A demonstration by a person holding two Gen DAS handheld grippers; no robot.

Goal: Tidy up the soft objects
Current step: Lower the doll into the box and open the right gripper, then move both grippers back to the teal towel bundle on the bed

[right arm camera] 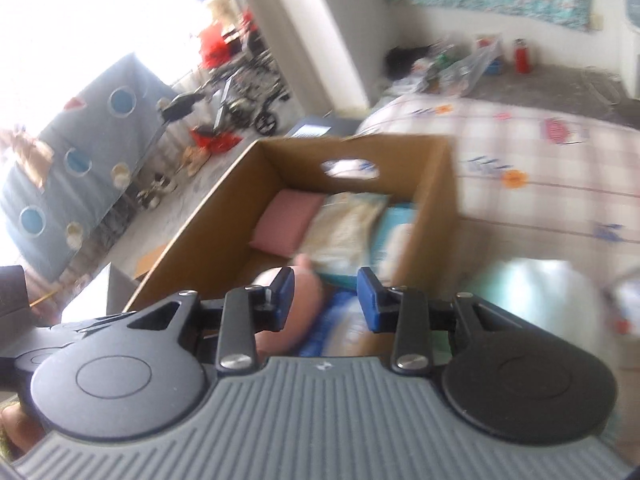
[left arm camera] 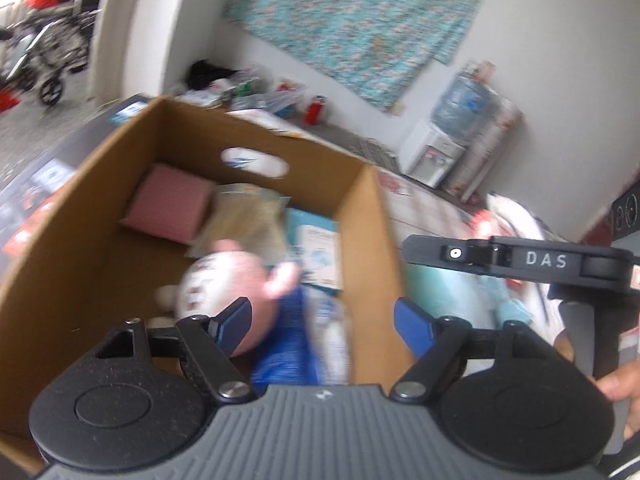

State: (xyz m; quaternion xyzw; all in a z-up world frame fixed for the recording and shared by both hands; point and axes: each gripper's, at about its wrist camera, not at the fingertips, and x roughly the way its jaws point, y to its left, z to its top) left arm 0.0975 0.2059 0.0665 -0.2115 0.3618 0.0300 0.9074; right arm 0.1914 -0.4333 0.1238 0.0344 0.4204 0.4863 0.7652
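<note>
An open cardboard box [left arm camera: 372,240] stands on the bed and also shows in the right wrist view [right arm camera: 436,204]. In it lie a pink cushion [left arm camera: 170,204], a beige pad [left arm camera: 244,216], a light blue pack [left arm camera: 318,248], a blue and white cloth [left arm camera: 304,340] and a pink and white plush toy [left arm camera: 228,292]. My left gripper [left arm camera: 324,320] is open and empty above the box's near end. My right gripper [right arm camera: 325,300] is open and empty over the box's near edge. A pale teal soft toy [left arm camera: 508,304] lies on the bed to the right of the box.
The bed has a checked sheet [right arm camera: 540,184]. A water dispenser [left arm camera: 440,148] stands by the far wall. Clutter and a red bottle [left arm camera: 315,110] lie on the floor. A wheelchair [left arm camera: 52,52] stands at the far left. The frames are blurred.
</note>
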